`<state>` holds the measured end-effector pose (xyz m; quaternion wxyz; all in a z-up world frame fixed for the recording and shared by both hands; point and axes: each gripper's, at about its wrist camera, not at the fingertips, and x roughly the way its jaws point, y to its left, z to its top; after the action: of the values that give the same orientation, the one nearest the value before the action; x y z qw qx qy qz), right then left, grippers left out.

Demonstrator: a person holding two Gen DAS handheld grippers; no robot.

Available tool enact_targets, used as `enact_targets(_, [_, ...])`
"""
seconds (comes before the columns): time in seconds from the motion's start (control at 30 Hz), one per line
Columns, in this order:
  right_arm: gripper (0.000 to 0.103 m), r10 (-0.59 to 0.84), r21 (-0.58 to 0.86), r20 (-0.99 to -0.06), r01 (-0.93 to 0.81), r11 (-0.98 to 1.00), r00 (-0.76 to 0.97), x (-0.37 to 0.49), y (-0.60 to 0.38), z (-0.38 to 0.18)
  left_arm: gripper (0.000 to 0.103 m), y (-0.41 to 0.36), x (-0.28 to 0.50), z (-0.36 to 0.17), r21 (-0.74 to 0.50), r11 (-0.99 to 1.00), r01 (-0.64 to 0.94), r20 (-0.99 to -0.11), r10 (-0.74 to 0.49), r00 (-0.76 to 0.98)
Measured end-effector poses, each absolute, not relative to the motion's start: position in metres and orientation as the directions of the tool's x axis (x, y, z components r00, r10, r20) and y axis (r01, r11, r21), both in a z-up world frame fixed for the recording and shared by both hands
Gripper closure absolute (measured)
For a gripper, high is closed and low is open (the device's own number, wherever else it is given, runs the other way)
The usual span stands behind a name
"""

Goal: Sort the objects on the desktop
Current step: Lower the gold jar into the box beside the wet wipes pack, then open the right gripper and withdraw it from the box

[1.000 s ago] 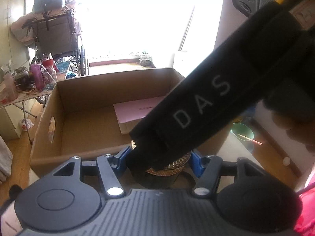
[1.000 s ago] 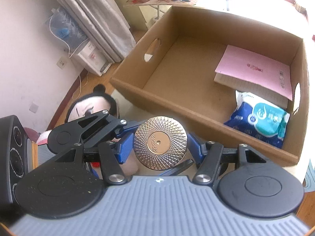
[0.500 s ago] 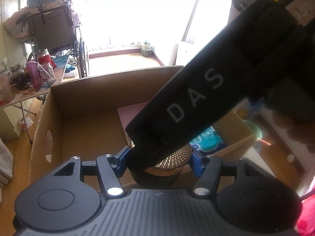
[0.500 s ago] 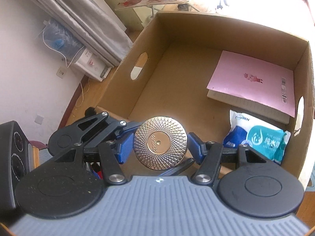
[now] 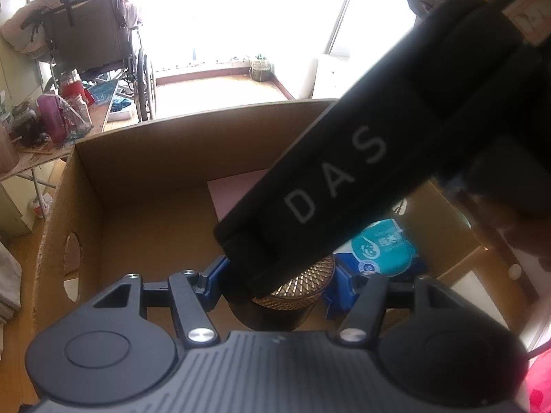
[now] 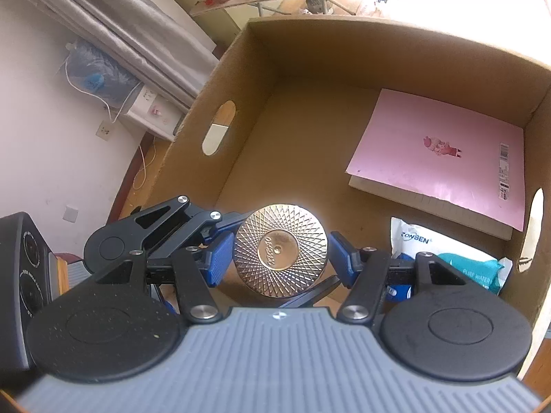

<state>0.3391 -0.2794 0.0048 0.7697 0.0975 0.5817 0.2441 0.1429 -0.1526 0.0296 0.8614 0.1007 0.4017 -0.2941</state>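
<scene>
While the open brown cardboard box (image 6: 310, 69) fills both views, we see a pink-covered notebook (image 6: 444, 158) lying flat on its floor by the far right wall, with a blue and white wet-wipe pack (image 6: 447, 251) just beside it, nearer us. Across the left wrist view, our right gripper's black body printed "DAS" (image 5: 344, 186) blocks much of the box interior. Behind the box stand a wheelchair (image 5: 93, 34) and a cluttered side table (image 5: 51, 127).

Our left gripper (image 5: 277, 287) is clenched on a short black cylinder with a gold patterned lid (image 5: 296, 282), blue pads against its sides. Our right gripper (image 6: 280, 251) looks straight onto that gold lid (image 6: 280, 249); its fingers sit at either side, apparently a little apart from the rim. We hold the cylinder above the box's near edge.
</scene>
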Motion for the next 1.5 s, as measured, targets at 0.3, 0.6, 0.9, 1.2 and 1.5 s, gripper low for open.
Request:
enact_targets(0.3, [0.044, 0.487, 0.442, -0.854, -0.241, 0.864, 0.182, 0.356, -0.286, -0.015, 0.04, -0.16, 0.136, 0.021, -0.085, 0.801, 0.592, -0.781, -0.423, 0.46])
enact_targets(0.6, [0.044, 0.482, 0.459, -0.869, -0.18, 0.87, 0.11, 0.377, -0.291, -0.045, 0.04, -0.163, 0.143, 0.008, -0.204, 0.797, 0.568, -0.842, -0.439, 0.313])
enact_targets(0.9, [0.046, 0.388, 0.372, -0.919, -0.18, 0.911, 0.066, 0.389, -0.288, -0.081, 0.033, -0.154, 0.119, 0.014, -0.244, 0.786, 0.568, -0.837, -0.467, 0.287])
enact_targets(1.2, [0.055, 0.331, 0.286, -0.928, -0.246, 0.926, 0.169, 0.385, -0.28, -0.071, 0.029, -0.143, 0.096, 0.037, -0.23, 0.798, 0.556, -0.827, -0.462, 0.32])
enact_targets(1.5, [0.055, 0.385, 0.335, -0.868, -0.201, 0.92, 0.313, 0.351, -0.307, -0.021, 0.02, -0.128, 0.052, 0.092, -0.171, 0.81, 0.561, -0.774, -0.463, 0.432])
